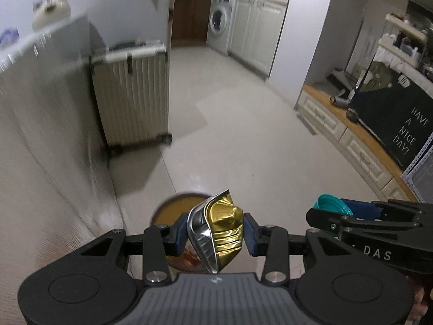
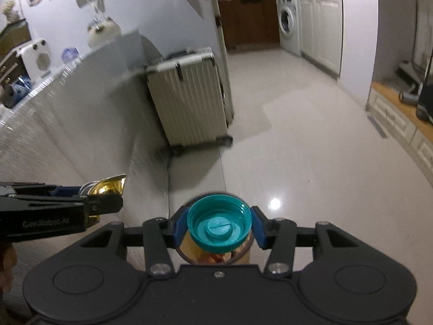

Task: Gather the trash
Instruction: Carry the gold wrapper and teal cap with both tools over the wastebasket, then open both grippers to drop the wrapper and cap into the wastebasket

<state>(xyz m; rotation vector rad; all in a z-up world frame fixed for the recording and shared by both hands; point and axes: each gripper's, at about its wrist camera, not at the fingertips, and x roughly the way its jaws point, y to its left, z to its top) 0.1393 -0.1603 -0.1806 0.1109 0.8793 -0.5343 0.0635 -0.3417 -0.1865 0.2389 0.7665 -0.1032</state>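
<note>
My left gripper (image 1: pixel 216 230) is shut on a crushed gold and silver can (image 1: pixel 219 227), held over the floor. Below it lies a round brown bin opening (image 1: pixel 173 208) with some trash inside. My right gripper (image 2: pixel 219 226) is shut on a teal bottle cap (image 2: pixel 219 226), inner side facing the camera, held above the same bin (image 2: pixel 216 257). In the left wrist view the right gripper (image 1: pixel 333 211) with the teal cap (image 1: pixel 331 205) is just to the right. In the right wrist view the left gripper (image 2: pixel 108 195) with the gold can (image 2: pixel 108 187) is at the left.
A beige ribbed suitcase (image 1: pixel 130 97) stands on the tiled floor (image 1: pixel 230 135) against a grey counter wall (image 1: pixel 48 135) at the left. A low white cabinet (image 1: pixel 351 140) with a black sign (image 1: pixel 397 119) runs along the right. A washing machine (image 1: pixel 217 24) stands far back.
</note>
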